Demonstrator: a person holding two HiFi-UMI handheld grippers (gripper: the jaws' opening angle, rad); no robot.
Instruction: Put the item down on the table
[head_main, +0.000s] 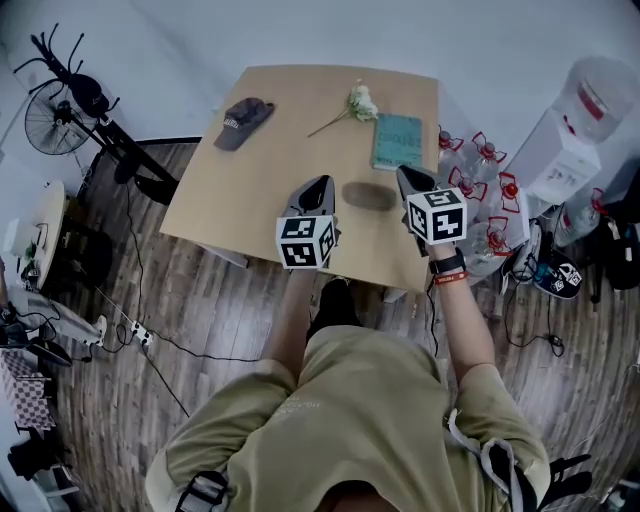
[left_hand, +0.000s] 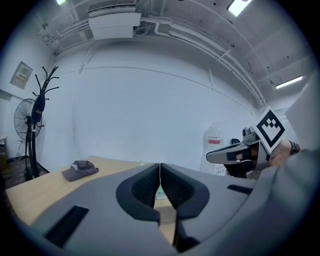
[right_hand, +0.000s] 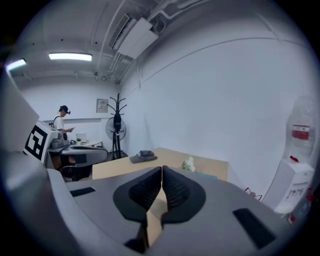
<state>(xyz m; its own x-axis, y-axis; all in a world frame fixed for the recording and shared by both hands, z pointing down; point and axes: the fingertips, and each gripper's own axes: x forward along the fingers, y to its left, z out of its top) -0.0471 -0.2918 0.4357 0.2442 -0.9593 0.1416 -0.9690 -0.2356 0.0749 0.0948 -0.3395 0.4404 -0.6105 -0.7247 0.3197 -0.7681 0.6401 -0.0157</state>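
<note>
A dark oblong item (head_main: 369, 196) lies on the wooden table (head_main: 300, 90), near its front edge, between my two grippers. My left gripper (head_main: 318, 188) hovers just left of it, jaws shut and empty, the pads meeting in the left gripper view (left_hand: 160, 169). My right gripper (head_main: 409, 179) is just right of the item, also shut with nothing held (right_hand: 162, 171). Both are raised above the tabletop. Neither gripper view shows the item. The left gripper view catches the right gripper (left_hand: 235, 156) side-on.
On the table lie a dark cap (head_main: 243, 122), a white flower (head_main: 358, 102) and a teal book (head_main: 397, 140). Several red-capped bottles (head_main: 482, 185) and a water dispenser (head_main: 575, 130) stand to the right. A fan (head_main: 60, 110) is at the left. A person (right_hand: 62, 120) stands far off.
</note>
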